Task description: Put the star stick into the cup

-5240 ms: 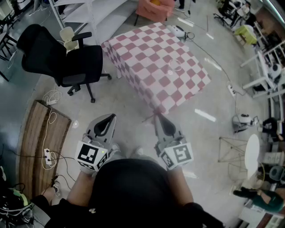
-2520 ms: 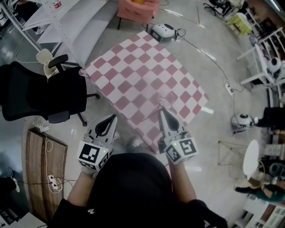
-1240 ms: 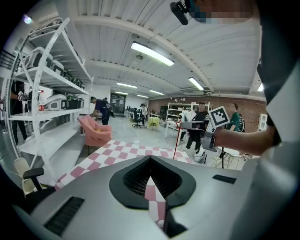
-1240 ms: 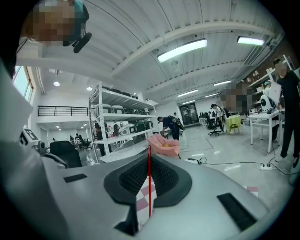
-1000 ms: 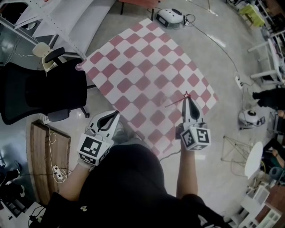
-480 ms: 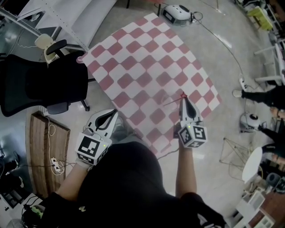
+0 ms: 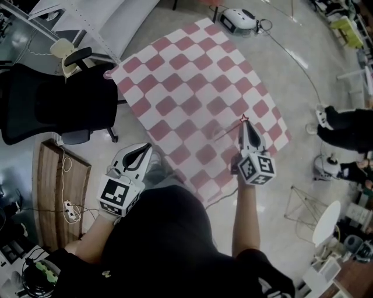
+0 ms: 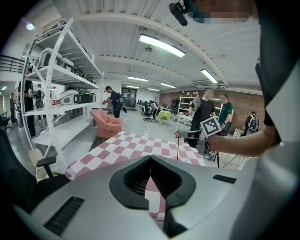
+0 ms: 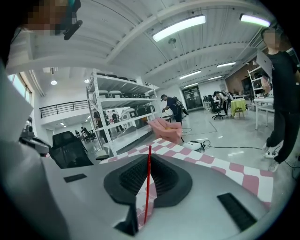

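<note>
My right gripper (image 7: pixel 244 124) is shut on the thin red star stick (image 7: pixel 228 132) and holds it above the right part of the pink checked table (image 7: pixel 175 75). The star tip (image 7: pixel 243 119) sits by the jaws, and the shaft slants down left towards a faint clear cup (image 7: pixel 212 130) on the cloth. In the right gripper view the stick (image 9: pixel 147 183) runs up between the closed jaws of that gripper (image 9: pixel 149 158). My left gripper (image 7: pixel 142 152) stays off the table's near corner, shut and empty. The left gripper view shows the stick (image 8: pixel 177 146) upright beyond its own tips (image 8: pixel 150 157).
A black office chair (image 7: pixel 52 110) stands left of the table. A wooden board with cables (image 7: pixel 61 198) lies on the floor at my left. A white device (image 7: pixel 242 17) sits past the table's far corner. A person in black (image 7: pixel 347 128) stands to the right.
I have walked up to the table since the earliest frame. My right gripper has reached out over the cloth with the stick. In the last second it barely shifted. The left gripper stayed by my body.
</note>
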